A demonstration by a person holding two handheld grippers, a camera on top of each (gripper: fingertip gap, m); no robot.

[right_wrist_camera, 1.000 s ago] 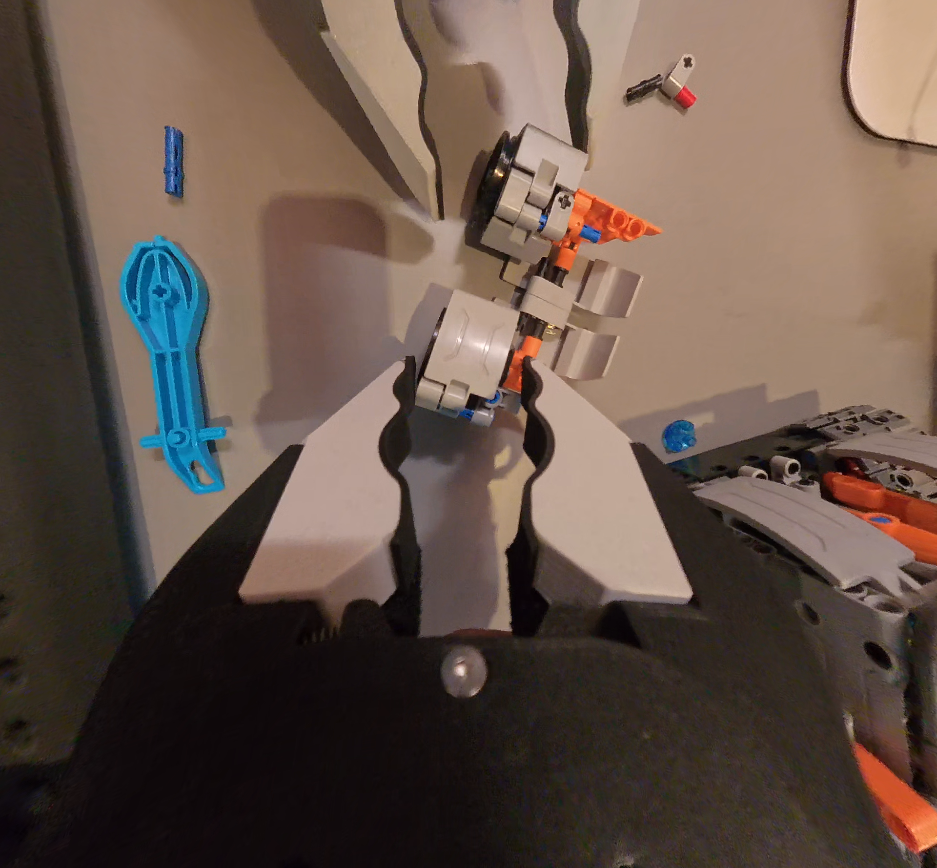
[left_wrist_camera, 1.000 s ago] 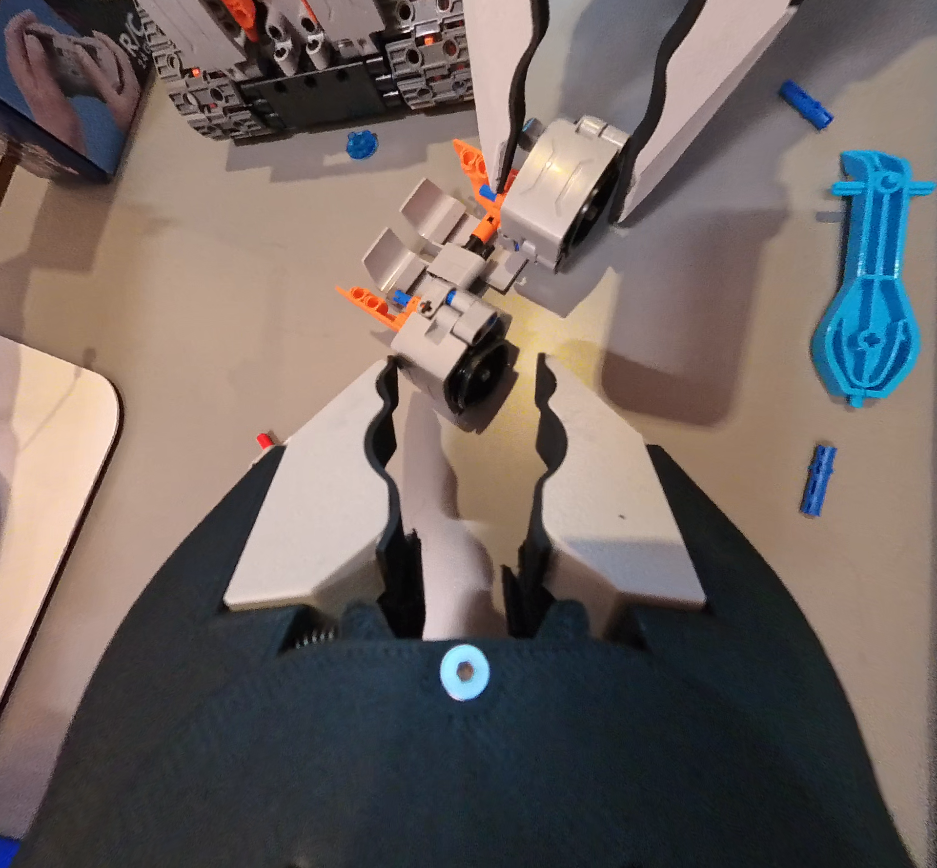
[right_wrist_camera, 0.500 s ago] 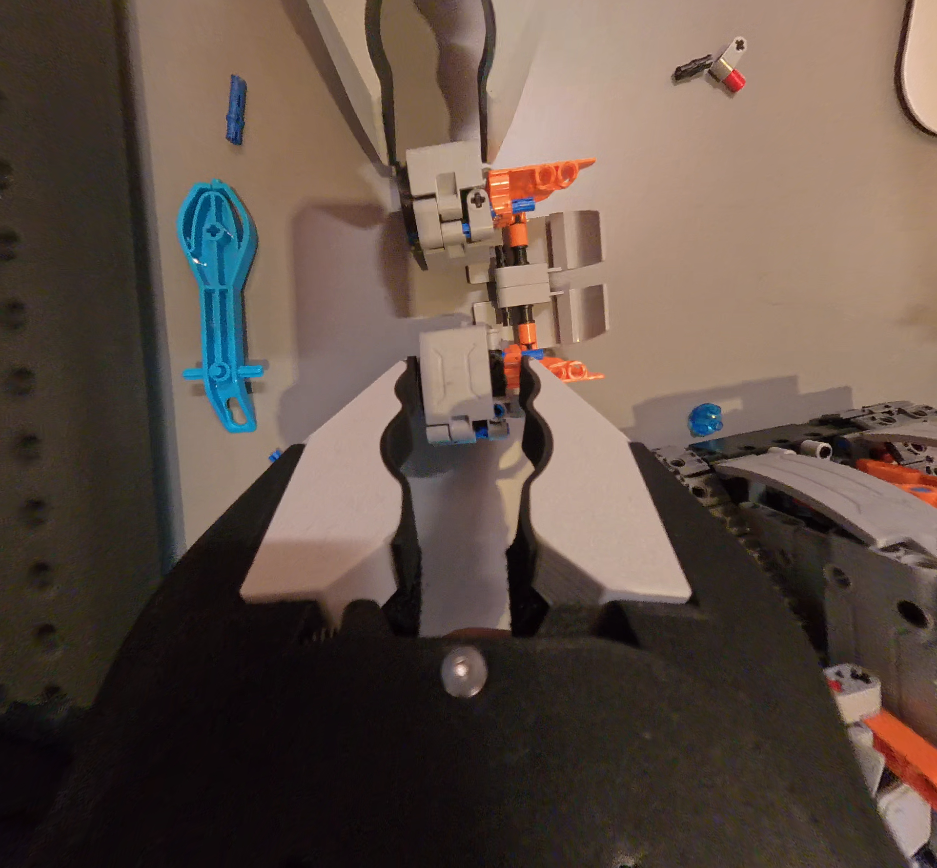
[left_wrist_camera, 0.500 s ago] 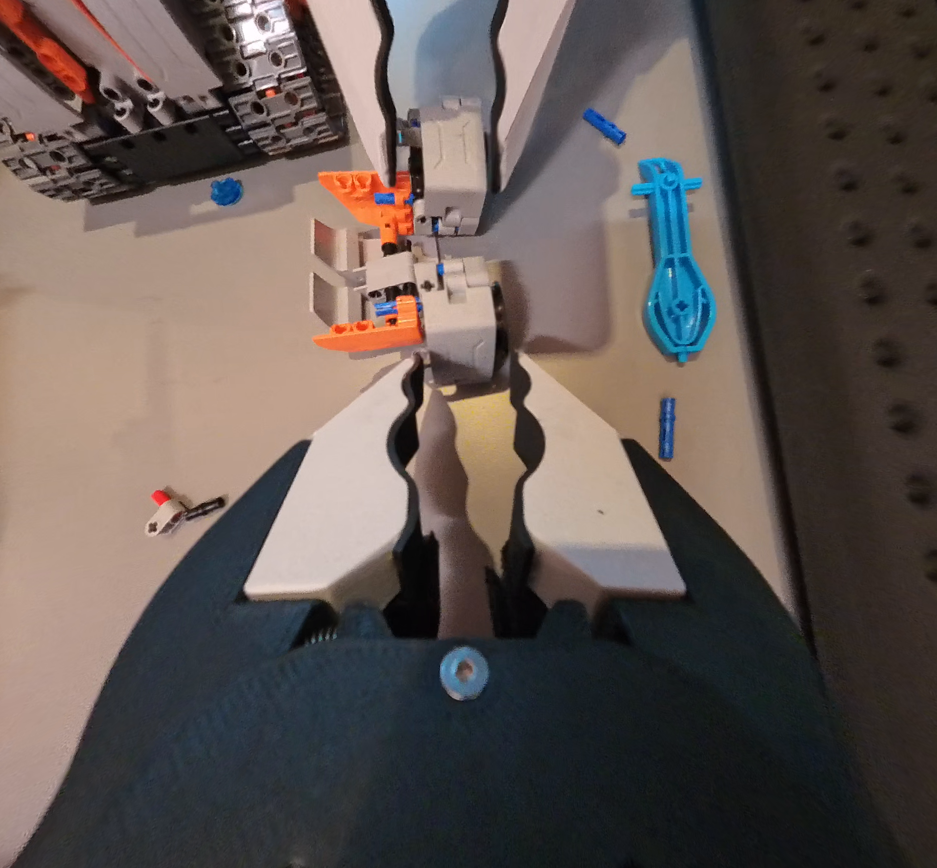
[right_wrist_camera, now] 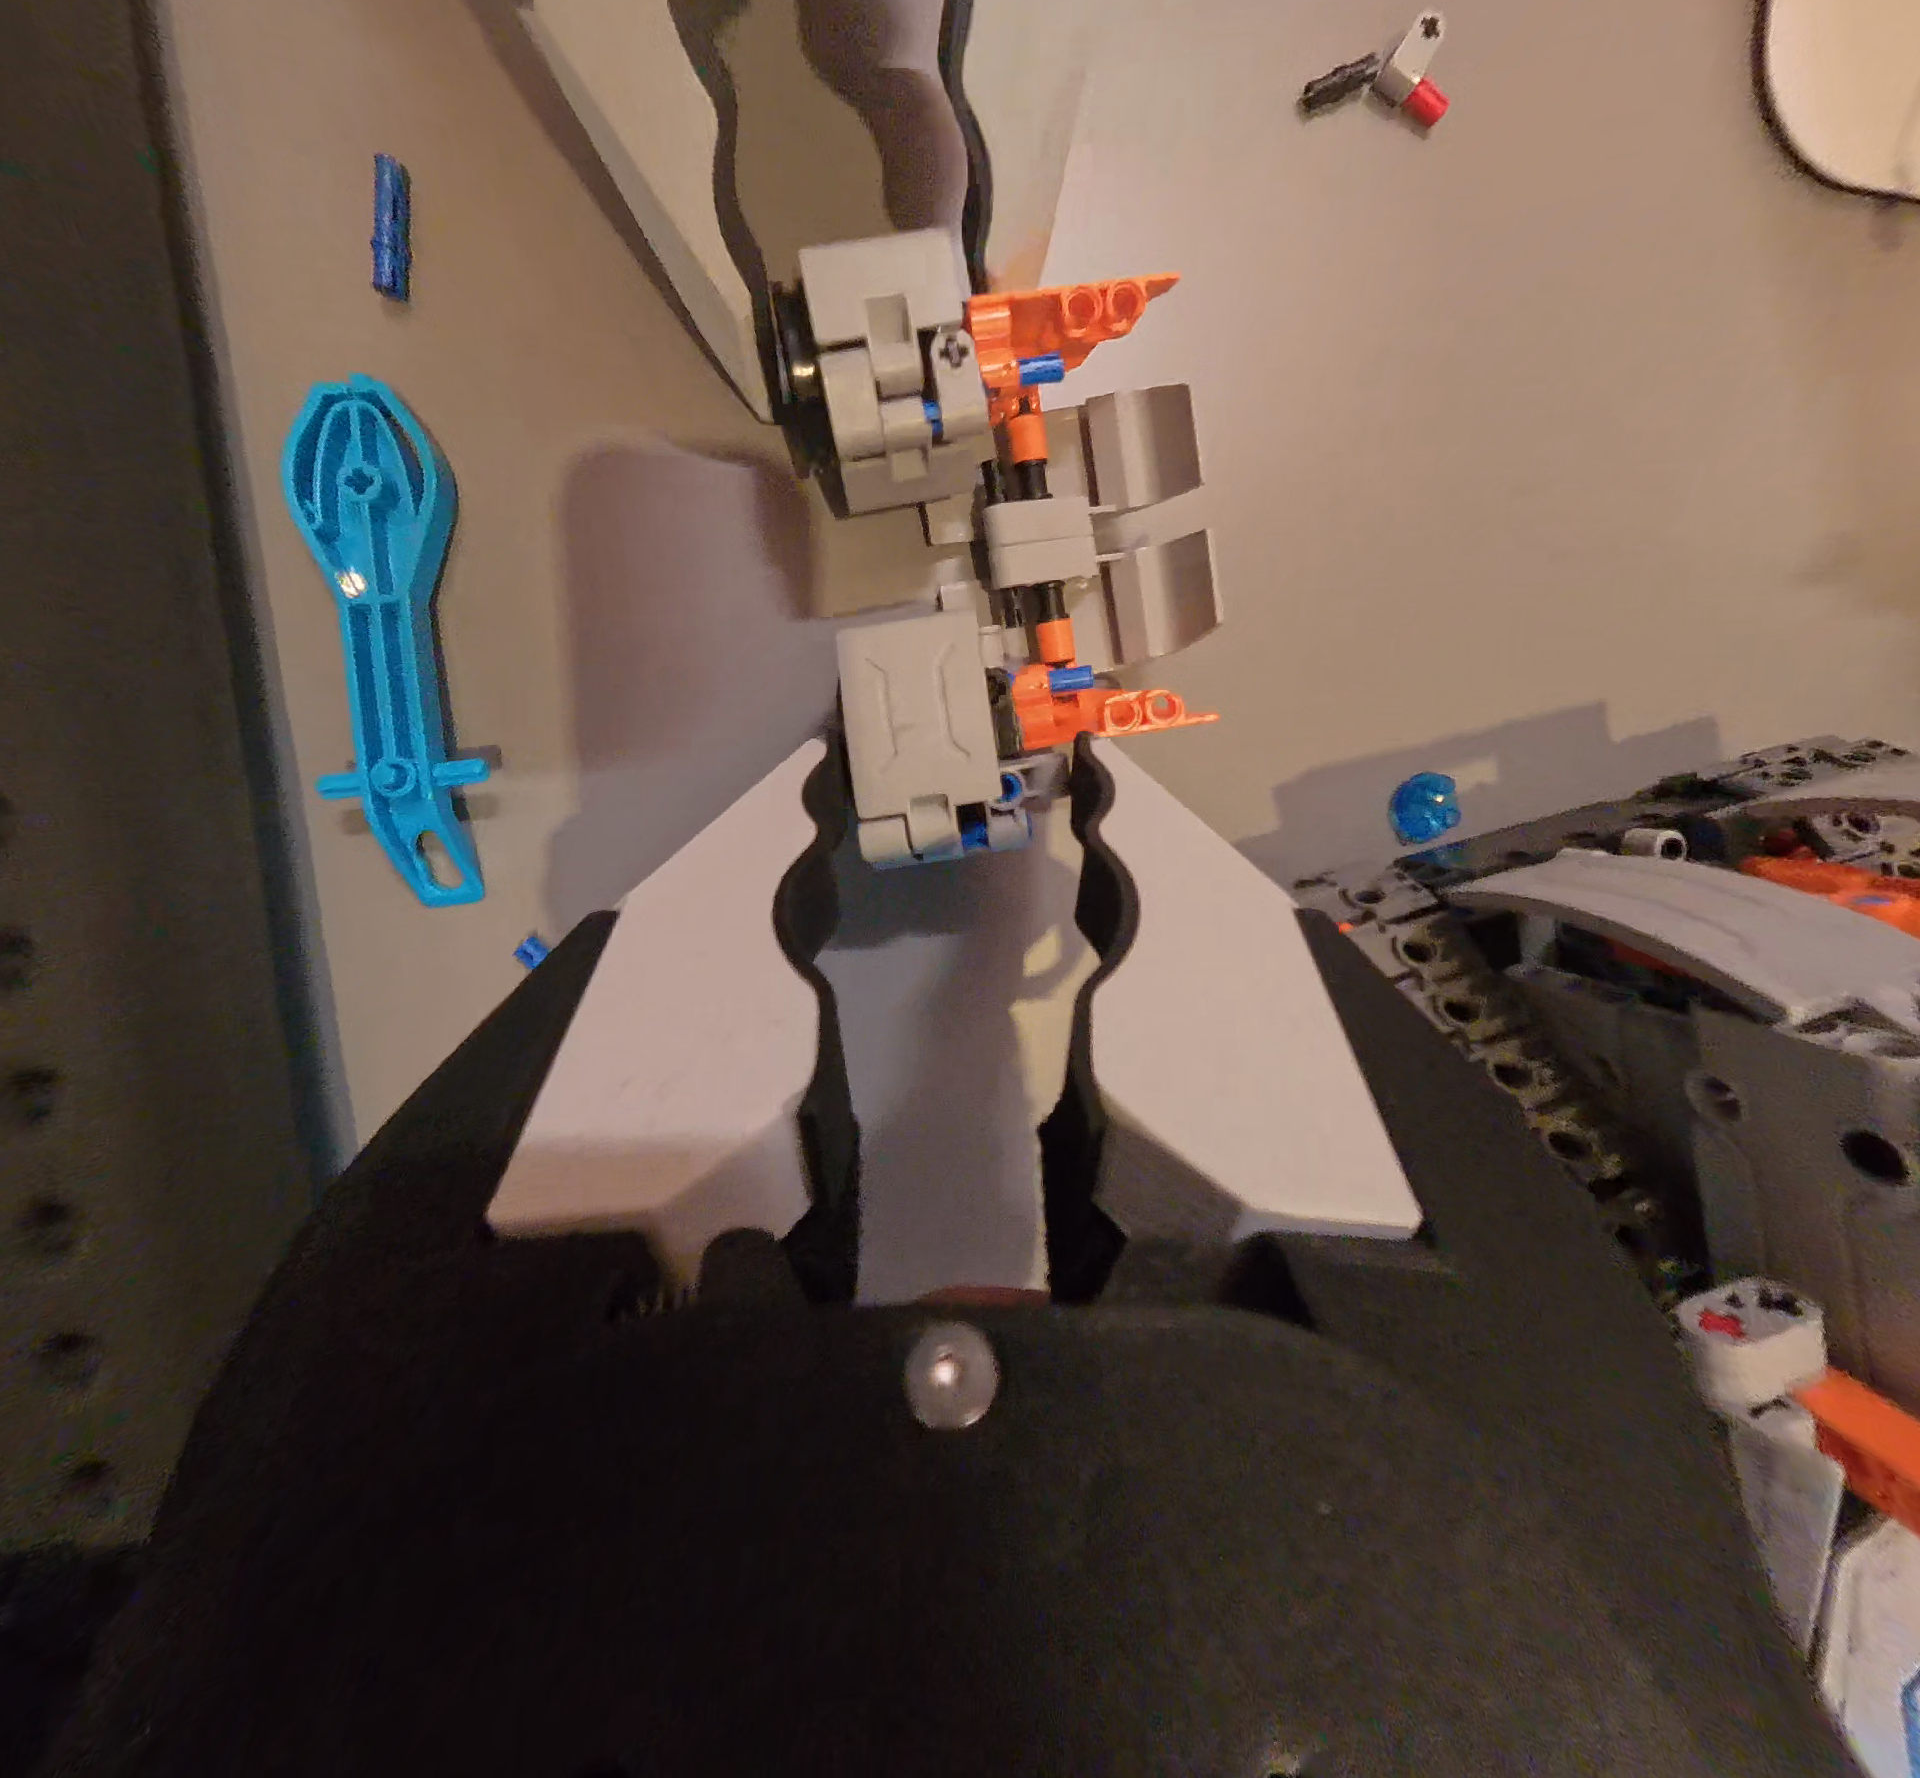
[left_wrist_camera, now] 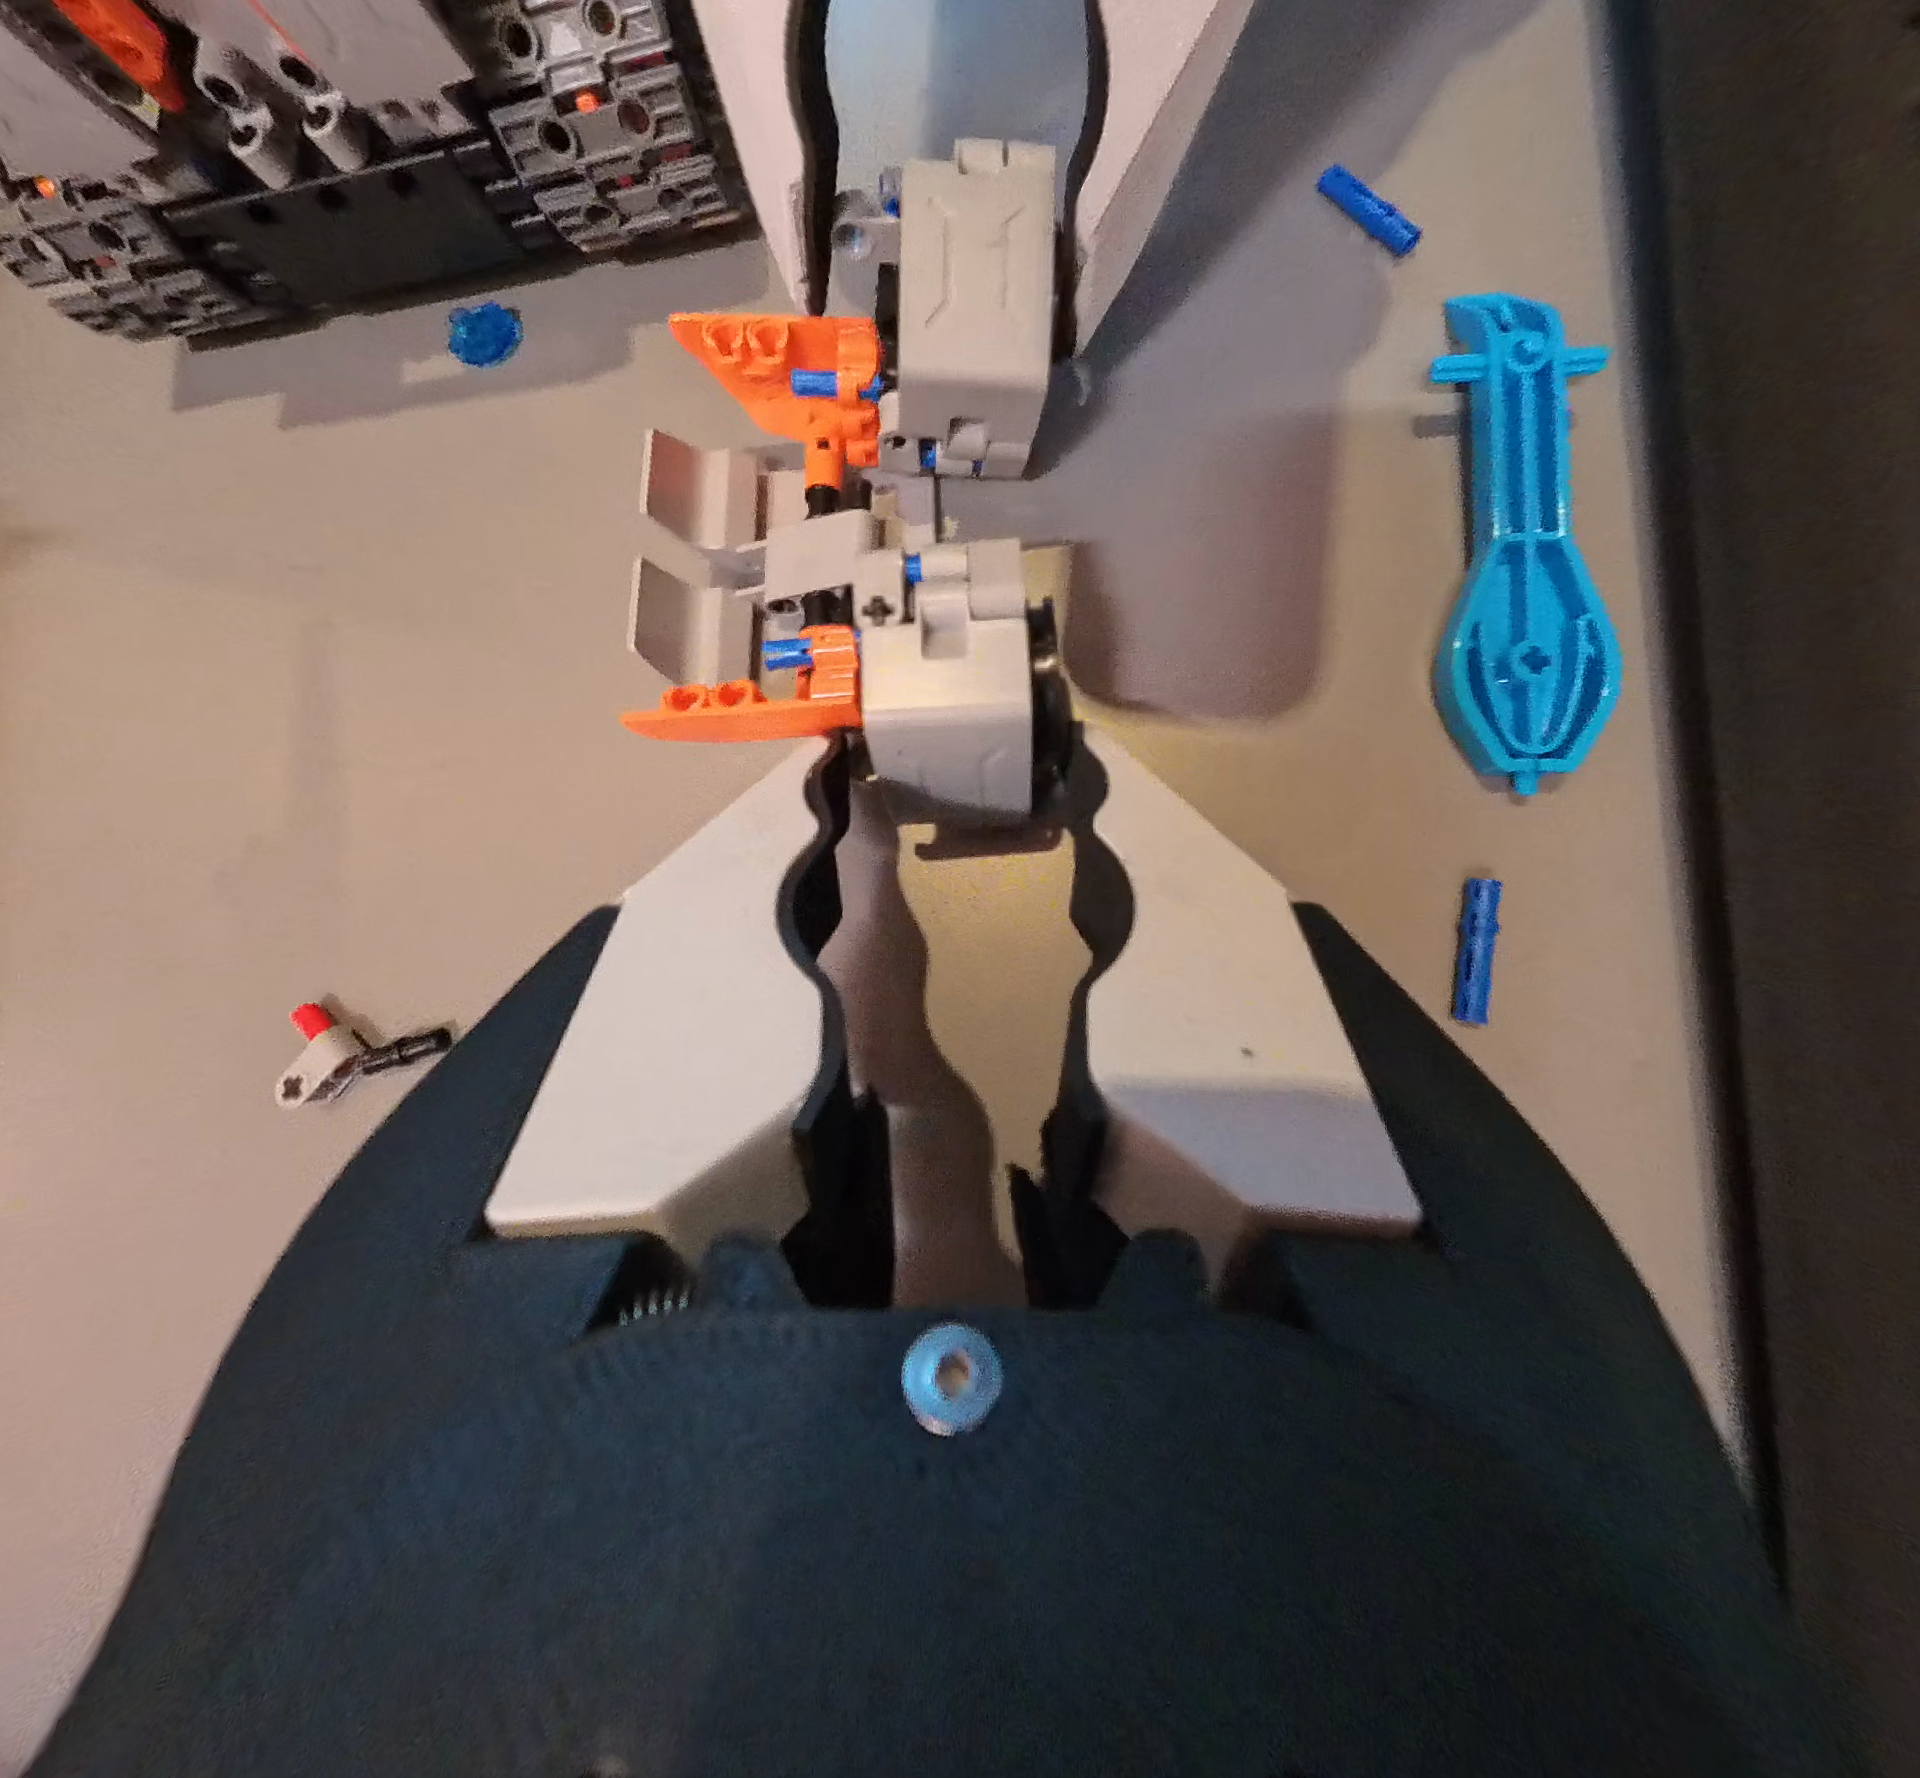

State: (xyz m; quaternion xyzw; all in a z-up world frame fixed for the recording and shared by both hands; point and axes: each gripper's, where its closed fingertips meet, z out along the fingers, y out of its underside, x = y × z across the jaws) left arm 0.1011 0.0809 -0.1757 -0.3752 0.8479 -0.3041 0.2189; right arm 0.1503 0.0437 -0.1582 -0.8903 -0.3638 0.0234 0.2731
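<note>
1. Both claws grip one small brick assembly (left_wrist_camera: pixel 862 554) from opposite ends. The left claw (left_wrist_camera: pixel 951 783) is closed narrowly on the grey block at its near end, and the right claw (right_wrist_camera: pixel 951 772) is closed likewise on the grey block at the far end.
2. Between the two tips the assembly's long axis runs straight from one claw to the other. Its orange wedges and curved grey panels stick out to one side, clear of the fingers. Whether it rests on the worktop (left_wrist_camera: pixel 260 689) or is held just above it, I cannot tell.
3. Neither claw is nearer; each has its own end.
4. A large grey, black and orange brick model (right_wrist_camera: pixel 1662 949) sits close on the side the wedges point to, with a small round blue stud (right_wrist_camera: pixel 1425 806) just before it.
5. On the opposite side lie a light-blue brick separator tool (left_wrist_camera: pixel 1522 565) and two blue pins (left_wrist_camera: pixel 1475 949), well apart from the grip.
6. A small grey connector with a red tip (left_wrist_camera: pixel 322 1058) lies off alone.
</note>
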